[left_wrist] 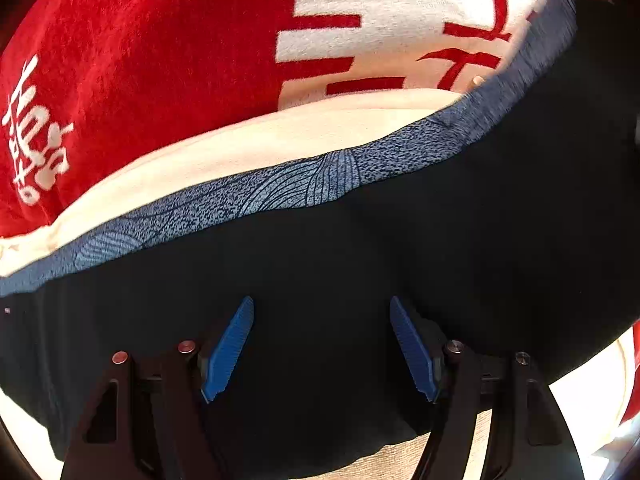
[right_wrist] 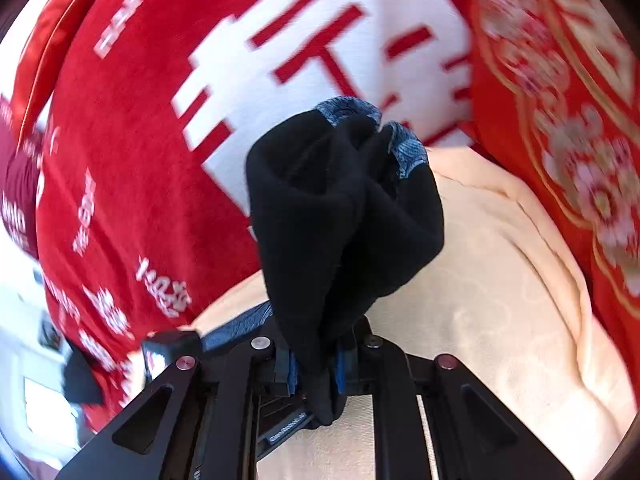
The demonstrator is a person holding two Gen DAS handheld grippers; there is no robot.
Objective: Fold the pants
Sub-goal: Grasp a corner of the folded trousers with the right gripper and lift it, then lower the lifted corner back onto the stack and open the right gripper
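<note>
Gripping bunched black pants in right gripper jaws, hanging ahead; left gripper jaws gaping above spread fabric.

Little legible. On the red blanket, white script lettering near its left edge in the left wrist view, tilted and not clearly readable. Large red Chinese-style characters on the blanket's white panel, cropped and blurred, not decipherable. More small white lettering scattered across the red blanket in the right wrist view, motion-blurred. Small white print on a black label under the right gripper, too small to read.
</note>
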